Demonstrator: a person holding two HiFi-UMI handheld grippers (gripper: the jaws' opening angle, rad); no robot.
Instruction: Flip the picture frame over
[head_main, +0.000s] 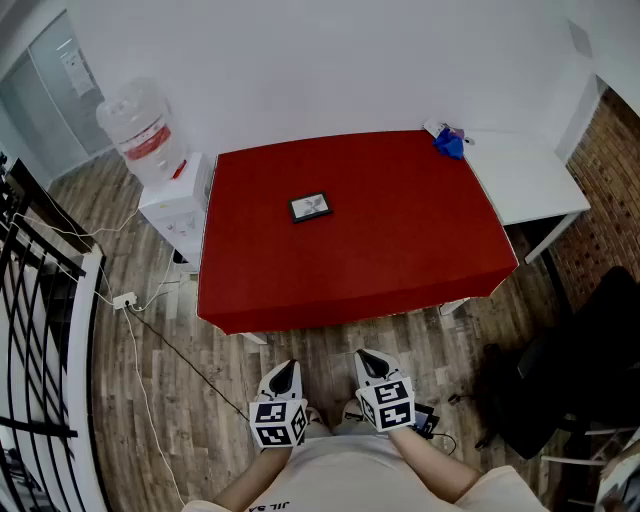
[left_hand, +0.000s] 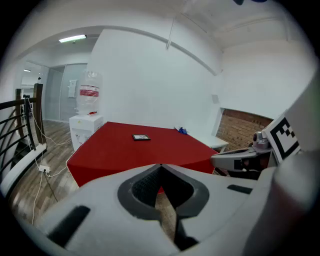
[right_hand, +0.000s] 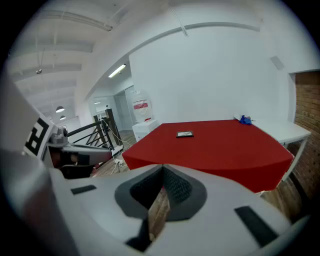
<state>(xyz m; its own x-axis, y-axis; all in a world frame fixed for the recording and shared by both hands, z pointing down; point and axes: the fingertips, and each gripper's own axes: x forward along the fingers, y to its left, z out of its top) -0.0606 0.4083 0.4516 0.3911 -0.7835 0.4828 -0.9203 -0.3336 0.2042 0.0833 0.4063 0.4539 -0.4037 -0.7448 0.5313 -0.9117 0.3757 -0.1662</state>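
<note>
One black railing lines the left, then a water dispenser stands beside a red-covered table, with a white table further right, all on a wood floor. The picture frame lies flat on the red cloth, left of centre, well apart from both tools; its picture is too small to read. A small blue item at the far right corner is unclear, and a black chair is cut off. Left gripper and right gripper hover side by side short of the table, tilted down, jaws closed on nothing.
</note>
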